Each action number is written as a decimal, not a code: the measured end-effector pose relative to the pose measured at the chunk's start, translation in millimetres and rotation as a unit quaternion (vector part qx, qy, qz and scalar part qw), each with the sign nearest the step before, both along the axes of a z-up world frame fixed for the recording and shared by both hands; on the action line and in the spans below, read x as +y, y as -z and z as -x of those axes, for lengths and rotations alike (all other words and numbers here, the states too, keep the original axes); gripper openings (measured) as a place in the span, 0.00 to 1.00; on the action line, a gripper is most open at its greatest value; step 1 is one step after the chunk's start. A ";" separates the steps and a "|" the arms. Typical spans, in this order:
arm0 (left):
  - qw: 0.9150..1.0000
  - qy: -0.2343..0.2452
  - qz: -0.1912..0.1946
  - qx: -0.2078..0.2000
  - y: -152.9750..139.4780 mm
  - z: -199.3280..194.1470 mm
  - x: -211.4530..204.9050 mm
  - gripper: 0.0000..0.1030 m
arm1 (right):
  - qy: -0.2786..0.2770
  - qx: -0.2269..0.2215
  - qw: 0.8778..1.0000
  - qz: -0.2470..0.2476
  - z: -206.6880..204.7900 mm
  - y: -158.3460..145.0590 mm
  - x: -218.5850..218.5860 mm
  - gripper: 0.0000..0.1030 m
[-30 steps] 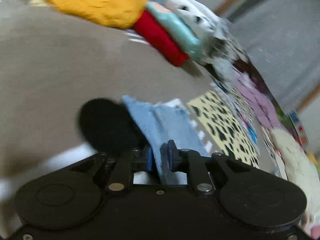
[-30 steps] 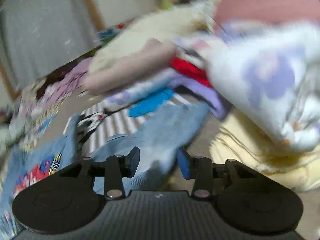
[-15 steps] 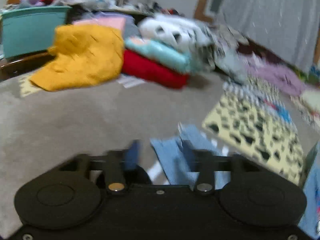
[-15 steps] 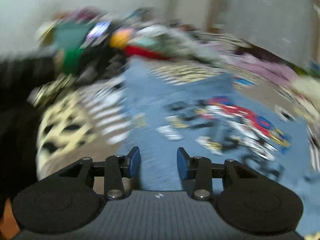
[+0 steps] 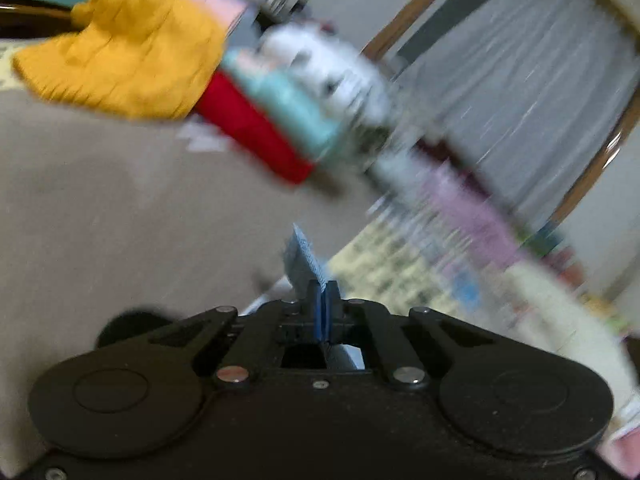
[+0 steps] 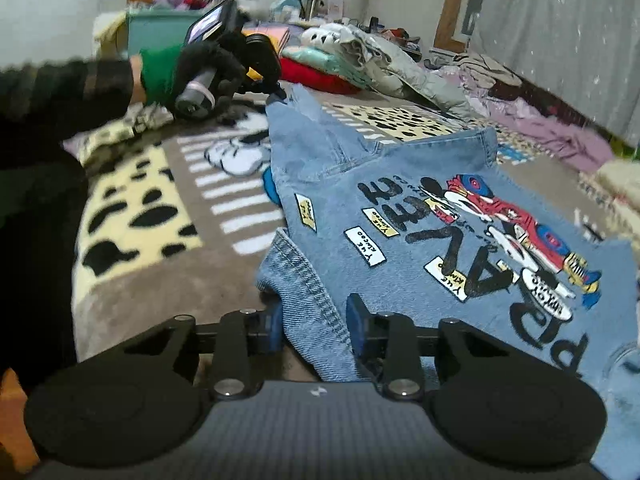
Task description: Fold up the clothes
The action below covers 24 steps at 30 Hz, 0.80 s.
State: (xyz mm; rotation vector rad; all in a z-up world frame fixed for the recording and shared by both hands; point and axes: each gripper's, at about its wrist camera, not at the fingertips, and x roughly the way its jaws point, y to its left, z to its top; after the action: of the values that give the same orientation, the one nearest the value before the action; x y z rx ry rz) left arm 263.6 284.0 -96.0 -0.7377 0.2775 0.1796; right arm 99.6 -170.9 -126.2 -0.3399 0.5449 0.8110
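Cluttered room, brown carpet (image 6: 132, 296) with a cream black-spotted panel and white stripes, grey curtain (image 6: 560, 40) along the far wall.

Right gripper (image 6: 314, 330) low over the carpet, fingers (image 6: 354, 320) set wide apart, nothing pinched. Between them, a stitched hem of the denim jacket (image 6: 432, 220), lying loose in the gap. Beyond the fingers, the jacket spread flat on the carpet, back panel up, cartoon print and large black letters showing upside down, running off to the right and away.

At the jacket's far corner, left gripper (image 6: 276, 94), held in a black-gloved hand (image 6: 208, 68) with a green cuff and a dark sleeve (image 6: 60, 92) coming in from the left. From the left wrist view, much blurred: left gripper (image 5: 325, 312) with blue pads pressed together on a thin edge of the denim jacket (image 5: 302, 258), fabric rising just ahead of the fingertips.

Farther out, heaps of other clothes well apart from the jacket: mustard garment (image 5: 128, 48), red folded piece (image 5: 248, 128), pale teal piece (image 5: 292, 108), white and grey bundle (image 6: 360, 52), lilac cloth (image 6: 560, 136) by the curtain. Teal box (image 6: 156, 28) at the back wall.
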 end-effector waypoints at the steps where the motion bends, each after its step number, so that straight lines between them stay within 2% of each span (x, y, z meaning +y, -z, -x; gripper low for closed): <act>1: 1.000 0.003 -0.004 -0.026 -7.6 3.8 -1.9 0.00 | -0.001 0.008 1.000 -0.012 -0.5 1.1 -3.7 0.33; 3: 0.999 0.002 -0.017 -0.037 -18.6 7.8 -6.7 0.00 | -0.004 0.016 0.999 -0.028 -2.3 1.4 -8.6 0.33; 4: 1.000 -0.001 -0.017 -0.027 -16.5 7.4 -6.2 0.00 | -0.005 0.019 0.999 -0.031 -3.2 1.6 -8.8 0.33; 5: 1.000 -0.009 -0.019 0.002 -11.1 5.0 -4.5 0.00 | -0.005 0.021 0.999 -0.034 -3.9 2.0 -8.8 0.33; 6: 0.997 -0.021 -0.037 0.065 -2.5 -1.5 -3.5 0.00 | -0.006 0.023 0.999 -0.037 -4.1 2.2 -9.2 0.33; 7: 0.988 -0.033 -0.059 0.136 6.8 -7.8 -3.0 0.00 | -0.006 0.024 0.999 -0.039 -4.1 2.5 -9.8 0.33; 10: 0.972 -0.046 -0.065 0.222 19.2 -7.7 1.0 0.06 | -0.009 0.033 0.998 -0.049 -5.0 2.8 -12.7 0.33; 11: 0.971 -0.062 -0.064 0.224 12.2 -5.5 2.5 0.06 | -0.010 0.036 0.998 -0.052 -5.6 2.9 -13.9 0.34; 13: 0.966 -0.101 -0.104 0.215 -5.0 -1.3 -0.1 0.10 | -0.013 0.042 0.997 -0.060 -7.0 3.2 -16.2 0.34; 14: 0.965 -0.100 -0.126 0.208 -10.6 -4.5 -3.7 0.10 | -0.014 0.044 0.997 -0.064 -7.6 3.2 -17.3 0.35; 15: 0.968 -0.085 -0.135 0.196 -14.9 -9.3 -7.3 0.10 | -0.015 0.046 0.997 -0.066 -8.1 3.3 -18.0 0.35; 17: 0.974 -0.047 -0.131 0.177 -17.1 -19.3 -11.5 0.11 | -0.016 0.049 0.996 -0.070 -8.6 3.5 -18.8 0.35; 18: 0.976 -0.028 -0.130 0.171 -14.9 -26.2 -15.4 0.16 | -0.017 0.051 0.996 -0.072 -9.2 3.7 -19.4 0.36; 19: 0.976 -0.013 -0.137 0.171 -12.6 -34.1 -21.1 0.18 | -0.017 0.053 0.996 -0.075 -9.8 3.9 -20.0 0.36; 21: 0.969 0.010 -0.165 0.183 -7.1 -50.2 -35.0 0.22 | -0.019 0.061 0.994 -0.084 -12.5 4.5 -21.9 0.36; 24: 0.970 0.034 -0.155 0.185 -1.7 -54.3 -42.0 0.34 | -0.020 0.075 0.992 -0.098 -17.2 5.2 -25.3 0.36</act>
State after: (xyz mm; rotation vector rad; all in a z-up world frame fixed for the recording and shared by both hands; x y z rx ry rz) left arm 318.0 242.0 -94.3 -0.3784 0.6152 0.2882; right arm 116.8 -196.2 -131.3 -0.1102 0.5941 0.9255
